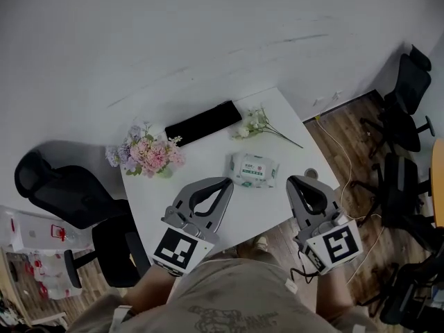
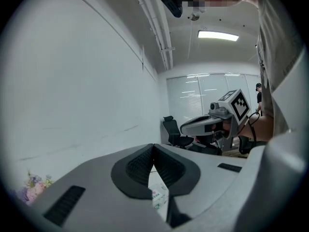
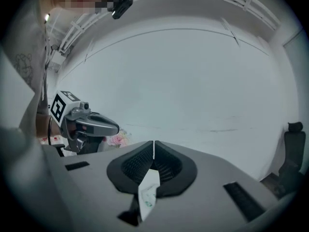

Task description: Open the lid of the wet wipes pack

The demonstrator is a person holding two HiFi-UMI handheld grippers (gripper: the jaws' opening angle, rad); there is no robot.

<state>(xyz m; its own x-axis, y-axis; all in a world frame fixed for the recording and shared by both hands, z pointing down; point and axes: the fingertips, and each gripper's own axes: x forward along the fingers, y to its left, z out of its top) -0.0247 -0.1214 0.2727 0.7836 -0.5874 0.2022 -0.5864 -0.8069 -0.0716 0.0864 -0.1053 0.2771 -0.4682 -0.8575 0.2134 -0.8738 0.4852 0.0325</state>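
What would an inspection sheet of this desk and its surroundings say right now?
Surface: white table, largely bare.
Job's things: wet wipes pack lies flat mid-table; lid looks closed.
Clutter: pink bouquet, white flower sprig and long black object along the far side.
Grippers: left gripper and right gripper both shut, holding nothing, flanking the pack without touching it.
Cables: thin cable trails across the wooden floor at right.
Surroundings: white wall; black office chairs on both sides.
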